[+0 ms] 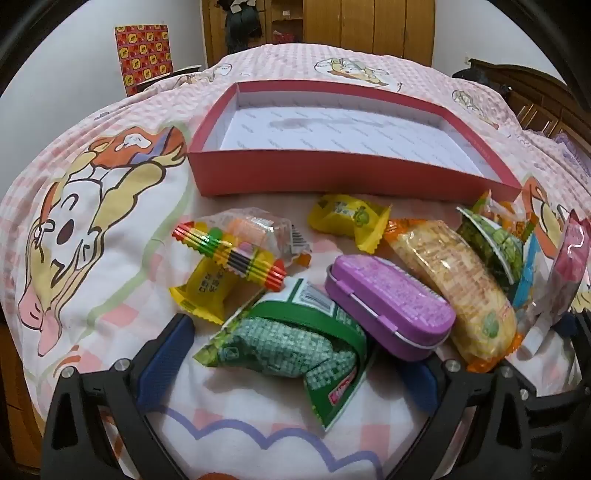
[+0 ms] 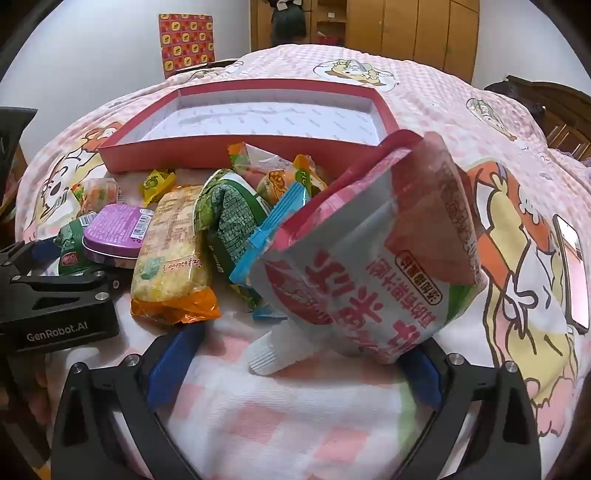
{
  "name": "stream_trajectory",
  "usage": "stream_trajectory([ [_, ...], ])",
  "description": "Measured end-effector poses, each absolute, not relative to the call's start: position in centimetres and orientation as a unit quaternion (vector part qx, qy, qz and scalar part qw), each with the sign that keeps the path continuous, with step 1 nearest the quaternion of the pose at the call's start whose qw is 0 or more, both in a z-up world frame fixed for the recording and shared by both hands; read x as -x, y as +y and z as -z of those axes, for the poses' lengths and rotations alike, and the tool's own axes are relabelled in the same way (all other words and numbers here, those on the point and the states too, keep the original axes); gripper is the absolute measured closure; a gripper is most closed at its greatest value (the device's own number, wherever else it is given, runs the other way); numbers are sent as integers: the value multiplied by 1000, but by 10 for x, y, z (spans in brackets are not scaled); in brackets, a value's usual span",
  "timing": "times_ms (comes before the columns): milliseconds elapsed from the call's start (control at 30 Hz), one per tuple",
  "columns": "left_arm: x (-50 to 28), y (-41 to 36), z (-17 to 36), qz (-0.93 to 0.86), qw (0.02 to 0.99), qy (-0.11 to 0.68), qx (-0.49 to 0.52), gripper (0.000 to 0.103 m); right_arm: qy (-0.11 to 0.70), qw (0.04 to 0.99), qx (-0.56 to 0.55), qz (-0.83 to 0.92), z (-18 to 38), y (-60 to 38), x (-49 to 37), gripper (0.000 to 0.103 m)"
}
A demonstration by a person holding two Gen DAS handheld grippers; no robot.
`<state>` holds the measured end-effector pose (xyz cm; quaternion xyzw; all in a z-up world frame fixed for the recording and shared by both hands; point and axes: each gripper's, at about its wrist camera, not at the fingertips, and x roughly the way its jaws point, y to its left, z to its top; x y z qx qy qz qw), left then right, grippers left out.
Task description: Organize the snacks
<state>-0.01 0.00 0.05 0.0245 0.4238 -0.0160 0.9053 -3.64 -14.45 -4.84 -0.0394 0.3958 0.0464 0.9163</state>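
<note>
A shallow red box [image 1: 332, 173] with a white inside lies on the bedspread, and nothing is in it. In front of it are scattered snacks: a purple tin [image 1: 388, 302], a long yellow cracker pack [image 1: 454, 288], a yellow candy [image 1: 347, 218] and a rainbow-striped sweet pack [image 1: 229, 254]. My left gripper [image 1: 291, 369] is open, and a green packet [image 1: 295, 339] lies loose between its blue pads. My right gripper [image 2: 295, 369] is open around the white spout end of a pink-and-white pouch [image 2: 369, 266]. Its pads stand apart from the pouch. The red box [image 2: 221, 147] lies behind the pile.
The snacks lie on a pink checked bedspread [image 1: 92, 295] with cartoon prints. The left gripper's black housing [image 2: 59, 306] sits at the left of the right wrist view. A phone [image 2: 572, 269] lies on the bed at the right. A wooden wardrobe [image 1: 369, 26] stands behind, and a dark headboard [image 2: 546, 107] at the right.
</note>
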Motion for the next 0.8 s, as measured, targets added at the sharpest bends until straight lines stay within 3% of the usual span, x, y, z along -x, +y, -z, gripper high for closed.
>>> stream_trajectory([
  [800,-3,3,-1,16,904,427,-21,0,394,917,40,-44,50,-145,36,2],
])
